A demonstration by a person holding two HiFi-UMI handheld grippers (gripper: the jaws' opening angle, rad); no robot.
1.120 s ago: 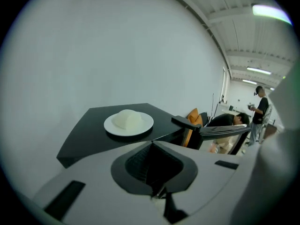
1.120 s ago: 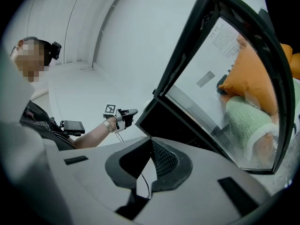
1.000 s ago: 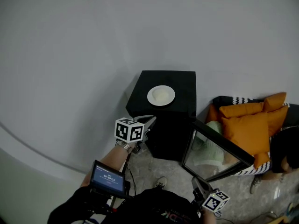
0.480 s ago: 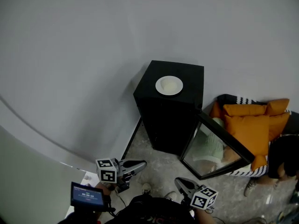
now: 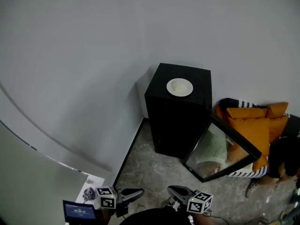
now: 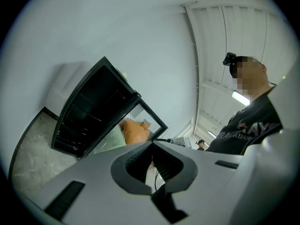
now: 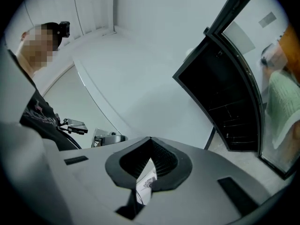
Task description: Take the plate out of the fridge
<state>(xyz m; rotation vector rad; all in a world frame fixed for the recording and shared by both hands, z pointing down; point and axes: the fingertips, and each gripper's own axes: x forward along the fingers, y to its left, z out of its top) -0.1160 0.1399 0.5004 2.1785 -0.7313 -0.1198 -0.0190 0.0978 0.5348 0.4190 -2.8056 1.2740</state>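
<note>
A white plate (image 5: 179, 87) lies on top of the small black fridge (image 5: 178, 116), whose glass door (image 5: 220, 149) hangs open to the right. Both grippers are low at the bottom of the head view, well short of the fridge. My left gripper (image 5: 140, 191) is shut with nothing in it, and my right gripper (image 5: 170, 189) is shut and empty too. The left gripper view has the jaw tips meeting at the left gripper (image 6: 151, 143), with the fridge (image 6: 89, 116) far beyond. In the right gripper view the right gripper (image 7: 150, 138) points past the fridge (image 7: 225, 102).
Orange cushions (image 5: 253, 123) and a seated person (image 5: 286, 153) are right of the open door. A printed sheet (image 5: 91, 191) lies on the stone floor by the wall. A small screen (image 5: 77, 212) sits on my left arm.
The fridge has receded as the view backed away from it. My left gripper dropped from beside the fridge to the bottom of the frame. Both stay shut.
</note>
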